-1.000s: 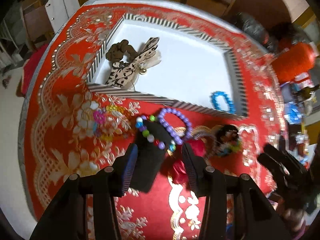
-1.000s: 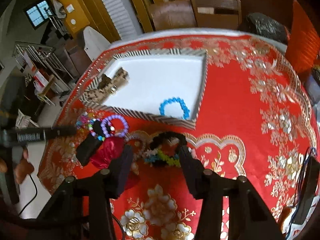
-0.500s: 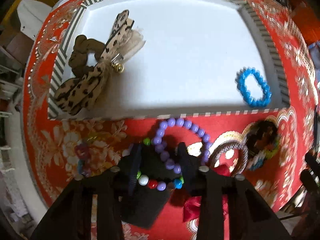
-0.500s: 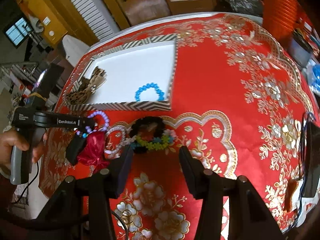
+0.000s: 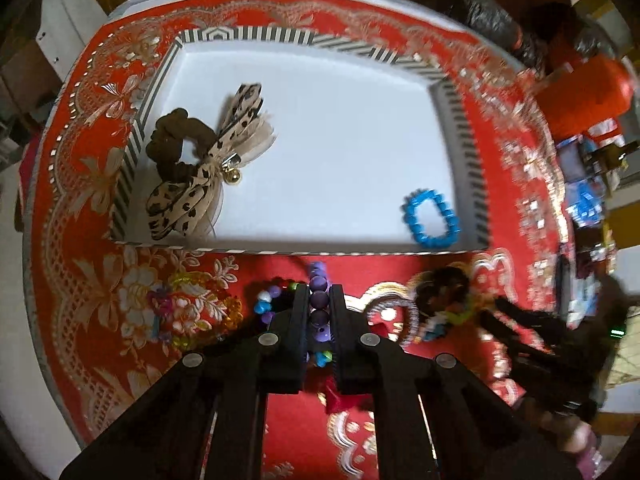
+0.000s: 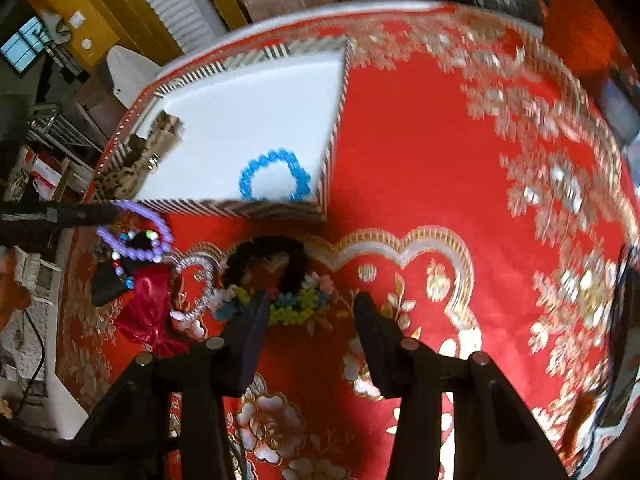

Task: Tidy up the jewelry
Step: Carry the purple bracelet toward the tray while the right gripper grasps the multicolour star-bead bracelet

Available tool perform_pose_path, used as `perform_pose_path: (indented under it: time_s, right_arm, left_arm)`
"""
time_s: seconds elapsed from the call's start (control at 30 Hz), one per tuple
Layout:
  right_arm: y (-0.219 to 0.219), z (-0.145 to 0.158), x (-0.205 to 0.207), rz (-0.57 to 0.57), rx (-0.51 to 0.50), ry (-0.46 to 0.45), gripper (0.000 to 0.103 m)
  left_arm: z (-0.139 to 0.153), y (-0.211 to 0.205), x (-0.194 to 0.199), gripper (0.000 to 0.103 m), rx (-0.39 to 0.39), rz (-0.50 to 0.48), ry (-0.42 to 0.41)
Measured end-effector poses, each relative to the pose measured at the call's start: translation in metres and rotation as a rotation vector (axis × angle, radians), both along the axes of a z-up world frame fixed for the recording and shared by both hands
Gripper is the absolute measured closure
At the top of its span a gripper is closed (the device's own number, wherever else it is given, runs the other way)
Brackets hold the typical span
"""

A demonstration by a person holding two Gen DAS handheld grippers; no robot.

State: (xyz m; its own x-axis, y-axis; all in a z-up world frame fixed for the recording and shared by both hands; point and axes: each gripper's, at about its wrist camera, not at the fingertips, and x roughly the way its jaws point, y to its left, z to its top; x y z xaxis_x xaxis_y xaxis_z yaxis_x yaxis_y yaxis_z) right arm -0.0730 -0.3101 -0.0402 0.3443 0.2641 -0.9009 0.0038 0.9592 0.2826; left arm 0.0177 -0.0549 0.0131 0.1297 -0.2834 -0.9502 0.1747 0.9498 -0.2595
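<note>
My left gripper (image 5: 319, 300) is shut on the purple bead bracelet (image 5: 319, 307), just in front of the white tray (image 5: 280, 34) with its striped rim. In the right wrist view the purple bracelet (image 6: 162, 236) hangs from the left fingertips (image 6: 108, 213). The tray holds a blue bead bracelet (image 5: 434, 240), a leopard bow (image 5: 188, 200) and a brown scrunchie (image 5: 172, 136). My right gripper (image 6: 310, 308) hovers with closing jaws over a flower bead bracelet (image 6: 292, 306) and a black scrunchie (image 6: 266, 258); its pads press on nothing.
On the red and gold cloth in front of the tray lie a multicolour bead bracelet (image 5: 264, 305), a clear coloured bracelet (image 5: 188, 308), a silver bangle (image 6: 196, 280), a red bow (image 6: 148, 304) and a black pouch (image 6: 106, 280). Chairs stand beyond the table.
My left jaws went from wide open to shut on the purple bracelet. My right gripper sank closer to the black scrunchie and the flower bracelet, with its jaws a little narrower.
</note>
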Motion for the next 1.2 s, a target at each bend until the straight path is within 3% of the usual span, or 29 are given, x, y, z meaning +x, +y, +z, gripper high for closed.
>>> perform_pose_path:
  time_s: [0.07,0.1,0.13,0.17,0.3,0.57,0.83,0.93,1.03,1.2]
  right_arm:
    - [0.004,-0.01,0.001,0.021,-0.011,0.013,0.057]
    - [0.007,-0.012,0.0,0.032,-0.024,0.01,0.066]
    - [0.01,-0.015,-0.001,0.043,-0.029,0.006,0.094]
    - [0.011,-0.015,-0.003,0.04,-0.008,0.002,0.095]
    - [0.011,0.004,-0.013,0.033,0.031,-0.043,0.095]
    - [0.005,0.079,-0.026,0.063,0.112,-0.187,0.096]
    - [0.005,0.116,-0.012,0.073,0.105,-0.282,0.097]
    - [0.003,0.11,-0.008,0.089,0.072,-0.252,0.096]
    - [0.009,0.08,-0.008,0.111,-0.053,-0.152,0.078]
    - [0.015,0.017,-0.017,0.149,-0.114,-0.038,0.077]
  left_arm:
    - [0.013,0.005,-0.004,0.103,-0.021,0.007,-0.01]
    - [0.017,0.004,-0.006,0.103,-0.022,0.01,-0.019]
    - [0.023,0.007,-0.008,0.103,-0.027,0.015,-0.029]
    - [0.029,0.009,-0.01,0.103,-0.034,0.02,-0.039]
    - [0.041,0.007,-0.015,0.103,-0.038,0.037,-0.078]
    - [0.059,0.019,-0.018,0.103,-0.014,0.075,-0.119]
    - [0.073,0.023,-0.01,0.103,0.001,0.097,-0.156]
    - [0.078,0.024,-0.009,0.103,-0.007,0.098,-0.17]
    - [0.078,0.022,-0.009,0.103,-0.008,0.088,-0.168]
    - [0.069,0.021,-0.007,0.103,-0.003,0.084,-0.143]
